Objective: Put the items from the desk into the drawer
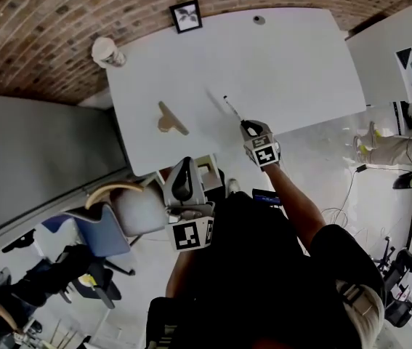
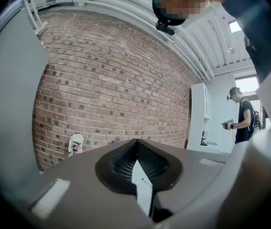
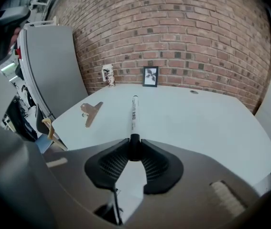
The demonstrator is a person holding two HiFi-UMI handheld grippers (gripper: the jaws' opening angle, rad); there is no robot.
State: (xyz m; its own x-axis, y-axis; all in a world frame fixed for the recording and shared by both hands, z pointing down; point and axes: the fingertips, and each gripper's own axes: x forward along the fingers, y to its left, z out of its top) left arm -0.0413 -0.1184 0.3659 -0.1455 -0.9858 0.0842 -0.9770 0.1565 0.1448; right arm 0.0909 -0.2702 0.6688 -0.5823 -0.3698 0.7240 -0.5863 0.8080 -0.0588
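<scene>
1. Two grippers to report, starting at the left: my left gripper (image 2: 136, 146) has its jaws pressed together with nothing between them. It points out level toward the brick wall, low beside the near edge of the desk (image 1: 293, 64).
2. Left of centre on the desk, a tan clip (image 1: 171, 119) lies flat and untouched. I take it as the next item to go in.
3. Right of the clip is the marker (image 3: 134, 112), a slim white barrel with dark print along it and a dark end. It is in my right gripper, sticking straight out ahead over the near part of the desk. Its shadow falls apart from it, so I judge it lifted clear.
4. My right gripper (image 3: 134, 149) is clamped on the marker's dark end and tilts downward.
5. The step in hand looks like carrying the marker off the desk. I cannot pick out the drawer for certain in any view. The next move calls for finding it and keeping the pinch firm, since an end-held barrel could pivot, with no release until the marker is over the opening.
</scene>
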